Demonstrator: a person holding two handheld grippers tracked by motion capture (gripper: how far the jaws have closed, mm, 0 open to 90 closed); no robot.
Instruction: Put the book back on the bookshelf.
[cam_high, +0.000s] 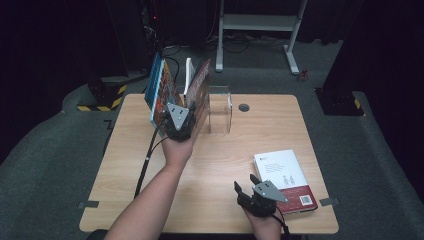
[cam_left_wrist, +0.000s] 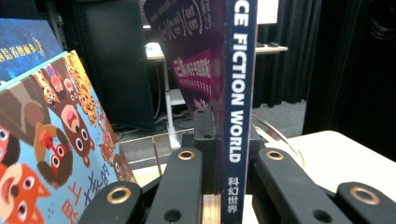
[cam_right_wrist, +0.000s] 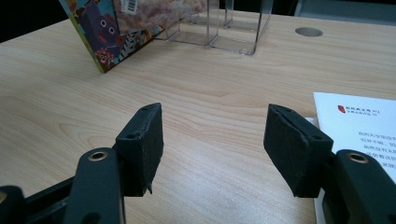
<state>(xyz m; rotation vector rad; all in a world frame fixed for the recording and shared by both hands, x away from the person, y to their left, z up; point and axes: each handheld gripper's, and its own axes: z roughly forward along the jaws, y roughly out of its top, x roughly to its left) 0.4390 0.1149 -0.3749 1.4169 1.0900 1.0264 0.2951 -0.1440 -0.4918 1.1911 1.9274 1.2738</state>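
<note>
The left tool pinches an upright magazine by its spine at the surface's far side — just beside a leaning picture book and a clear holder. The right tool rests spread, nothing between its jaws — beside a white book.

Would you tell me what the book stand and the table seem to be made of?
Book stand: apparently clear acrylic or similar plastic, glossy; the wood shows through its walls. Table: pale wood or wood-look laminate, matt, with visible grain lines; which one the look leaves open.
</note>
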